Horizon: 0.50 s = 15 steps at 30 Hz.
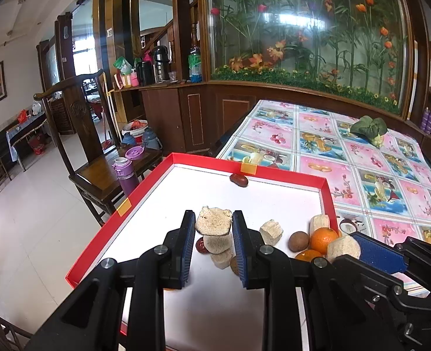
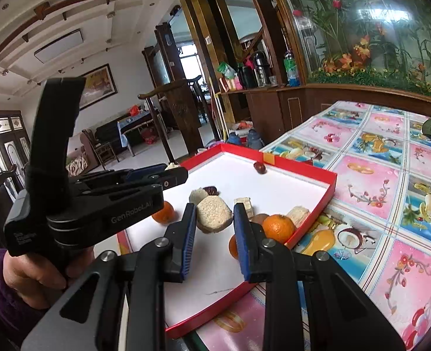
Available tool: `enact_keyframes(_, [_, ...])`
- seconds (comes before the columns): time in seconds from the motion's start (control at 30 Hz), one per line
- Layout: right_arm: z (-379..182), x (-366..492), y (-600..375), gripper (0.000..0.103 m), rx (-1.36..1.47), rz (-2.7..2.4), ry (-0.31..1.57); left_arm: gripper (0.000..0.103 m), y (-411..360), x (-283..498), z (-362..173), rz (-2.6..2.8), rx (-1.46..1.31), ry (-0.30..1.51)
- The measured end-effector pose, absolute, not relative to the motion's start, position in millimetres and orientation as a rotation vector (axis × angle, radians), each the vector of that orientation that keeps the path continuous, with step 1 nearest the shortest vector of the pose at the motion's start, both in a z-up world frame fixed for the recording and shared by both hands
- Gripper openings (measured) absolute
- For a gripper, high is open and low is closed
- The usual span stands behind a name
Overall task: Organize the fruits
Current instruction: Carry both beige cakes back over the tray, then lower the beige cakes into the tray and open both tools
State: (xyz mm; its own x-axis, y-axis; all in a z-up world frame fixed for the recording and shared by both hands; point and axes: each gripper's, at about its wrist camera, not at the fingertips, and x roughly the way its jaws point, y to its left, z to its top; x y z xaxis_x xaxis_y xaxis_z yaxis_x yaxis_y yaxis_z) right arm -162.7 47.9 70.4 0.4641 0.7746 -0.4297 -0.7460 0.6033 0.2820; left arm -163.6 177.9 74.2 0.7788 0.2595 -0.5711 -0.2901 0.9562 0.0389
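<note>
The left gripper (image 1: 212, 219) is being clenched on a pale chunk (image 1: 214, 221) lifted over the red tray (image 1: 326, 188), while the right gripper (image 2: 212, 213), also grasping a chunk (image 2: 214, 215), is being held beside the oranges (image 2: 278, 228) for sorting.

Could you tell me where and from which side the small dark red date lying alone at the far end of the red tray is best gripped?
The dark red oval date lies lengthwise, close against the far wall of the red-walled tray. It is probably best approached from straight above and gripped on its two ends, closing along the wall. There seems to be little room behind it, while the floor on either side is clear.
</note>
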Motion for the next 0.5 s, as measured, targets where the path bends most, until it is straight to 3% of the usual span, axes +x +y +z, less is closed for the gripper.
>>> enact_keyframes(0.5, [66.0,-169.0,55.7,0.028,0.022,0.968,0.580,0.025,178.6,-163.2,65.9,0.299,-0.042,0.640])
